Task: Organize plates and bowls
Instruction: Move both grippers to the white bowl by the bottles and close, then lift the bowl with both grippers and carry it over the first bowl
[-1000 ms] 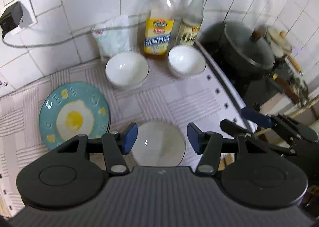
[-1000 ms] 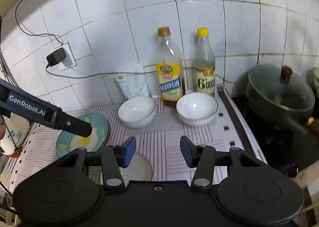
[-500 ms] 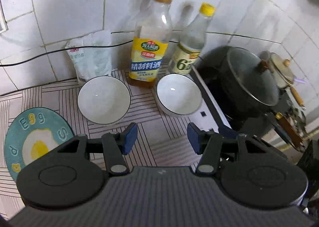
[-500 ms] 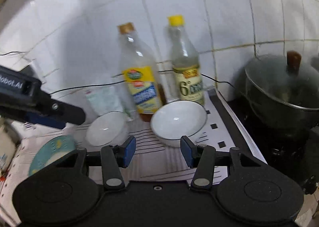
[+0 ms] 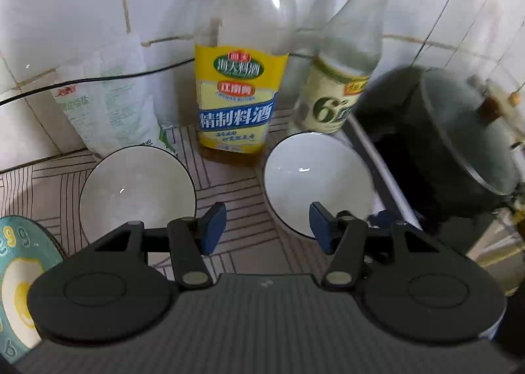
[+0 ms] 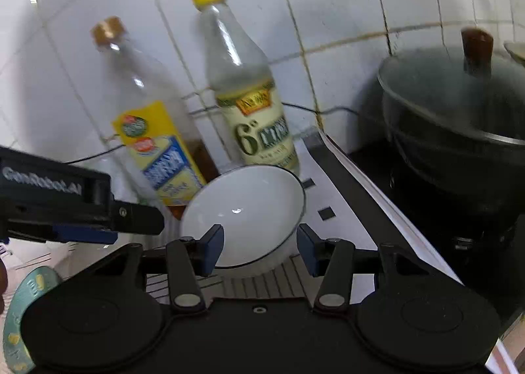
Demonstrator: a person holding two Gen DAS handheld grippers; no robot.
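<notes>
Two white bowls stand on the striped counter mat near the wall: a left bowl (image 5: 137,187) and a right bowl (image 5: 311,177), the right one also in the right wrist view (image 6: 246,206). A teal fried-egg plate (image 5: 19,279) lies at the far left and shows in the right wrist view (image 6: 23,301). My left gripper (image 5: 264,226) is open and empty, over the mat between the two bowls. My right gripper (image 6: 261,244) is open, its fingers either side of the right bowl's near rim. The left gripper's body (image 6: 75,203) shows at the left of the right wrist view.
A cooking wine bottle (image 5: 239,78) and a vinegar bottle (image 5: 344,55) stand against the tiled wall behind the bowls, with a white bag (image 5: 105,101) to their left. A black lidded pot (image 6: 459,118) sits on the stove at right.
Both grippers have moved forward and down toward the bowls and bottles. The small plate near the front edge has dropped out of view. Both stay open.
</notes>
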